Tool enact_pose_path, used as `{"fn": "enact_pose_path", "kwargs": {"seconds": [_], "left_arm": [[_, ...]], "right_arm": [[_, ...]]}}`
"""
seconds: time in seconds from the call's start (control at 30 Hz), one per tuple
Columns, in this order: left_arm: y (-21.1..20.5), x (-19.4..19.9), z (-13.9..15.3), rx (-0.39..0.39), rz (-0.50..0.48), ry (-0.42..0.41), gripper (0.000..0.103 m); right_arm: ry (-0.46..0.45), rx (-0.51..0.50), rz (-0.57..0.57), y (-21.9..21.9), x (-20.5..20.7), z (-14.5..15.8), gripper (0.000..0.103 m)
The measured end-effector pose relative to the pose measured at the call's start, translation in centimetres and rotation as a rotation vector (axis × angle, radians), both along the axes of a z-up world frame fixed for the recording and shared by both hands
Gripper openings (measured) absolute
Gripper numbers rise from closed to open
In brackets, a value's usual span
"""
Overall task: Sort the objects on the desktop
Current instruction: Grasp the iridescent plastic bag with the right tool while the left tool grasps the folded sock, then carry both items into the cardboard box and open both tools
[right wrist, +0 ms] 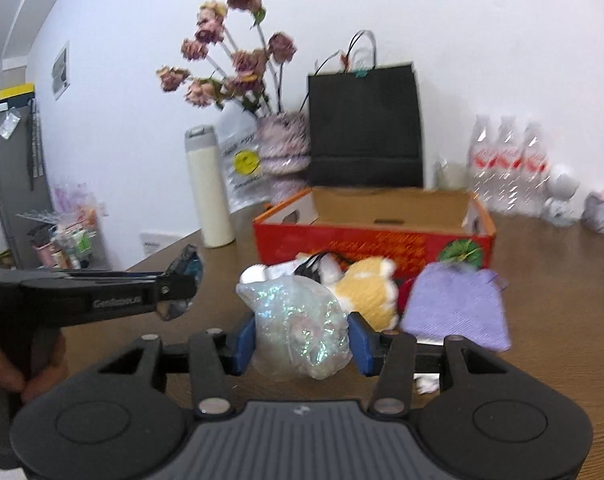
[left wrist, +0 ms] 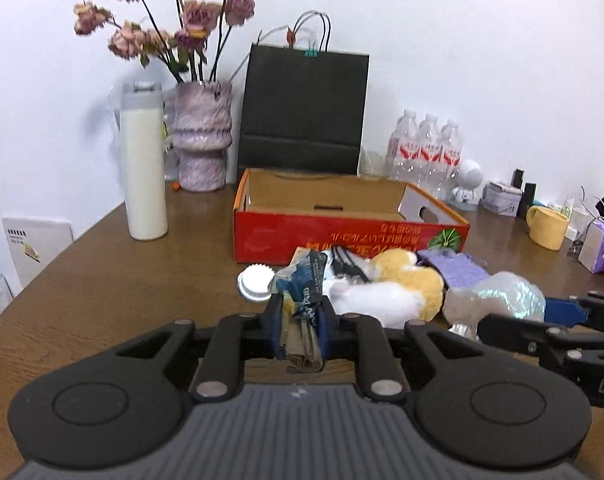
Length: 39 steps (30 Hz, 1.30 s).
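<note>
My left gripper (left wrist: 300,322) is shut on a crumpled blue and brown wrapper (left wrist: 302,288), held above the wooden desk (left wrist: 122,280). My right gripper (right wrist: 302,340) is shut on an iridescent clear plastic bag (right wrist: 298,324), which also shows in the left wrist view (left wrist: 497,296). A yellow and white plush toy (left wrist: 393,288), a purple knitted pouch (right wrist: 457,304), a white round cap (left wrist: 256,282) and black cables (left wrist: 345,264) lie in a heap in front of an open red cardboard box (left wrist: 341,236). The left gripper appears at the left of the right wrist view (right wrist: 182,280).
A cream bottle (left wrist: 144,168), a purple vase with dried roses (left wrist: 202,140), a black paper bag (left wrist: 302,108) and three water bottles (left wrist: 425,152) stand along the back wall. A yellow mug (left wrist: 547,226), a white figurine (left wrist: 467,184) and small items sit at the right.
</note>
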<state>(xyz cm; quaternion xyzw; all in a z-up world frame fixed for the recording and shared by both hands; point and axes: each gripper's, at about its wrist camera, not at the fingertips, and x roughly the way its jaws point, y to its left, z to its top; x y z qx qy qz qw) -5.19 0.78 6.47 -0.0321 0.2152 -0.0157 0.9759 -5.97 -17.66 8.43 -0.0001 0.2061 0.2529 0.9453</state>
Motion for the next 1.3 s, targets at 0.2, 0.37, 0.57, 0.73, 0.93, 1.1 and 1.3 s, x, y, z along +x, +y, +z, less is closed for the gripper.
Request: {"fn": "enact_pose_path", "kwargs": {"seconds": [0.2,0.37,0.57,0.73,0.93,1.1,1.3], "left_arm": [[-1.0,0.9,0.6,0.005,-0.012,-0.034,0.019],[-0.8,3.7,2.0,0.006,-0.024,-0.048,0.019],[0.0,13.6,5.5,0.027,0.005,-0.047,0.019],[0.3,24.3,7.1,0.050,0.037,0.041,0.020],[1.1,35.8,4.1,0.048,0.049,0.284,0.020],[1.5,40.8,-0.3,0.060,0.040,0.452,0.023],[-0.2,41.5,-2.6,0.244,0.026,0.451,0.041]], "right_arm": [[-0.078,-0.038,-0.080,-1.1,0.5,1.3,0.048],[-0.090,-0.052,-0.137,-2.3,3.8,3.2,0.049],[-0.077,-0.037,-0.149,-2.4,11.9,6.7,0.049],[-0.027,-0.065,-0.179,-1.9,22.4,9.2,0.049],[0.251,-0.142,-0.181,-0.3,36.7,7.4,0.049],[0.513,-0.161,-0.174,0.8,44.9,2.4,0.050],[0.482,-0.368,-0.211,3.6,46.8,-1.9,0.061]]}}
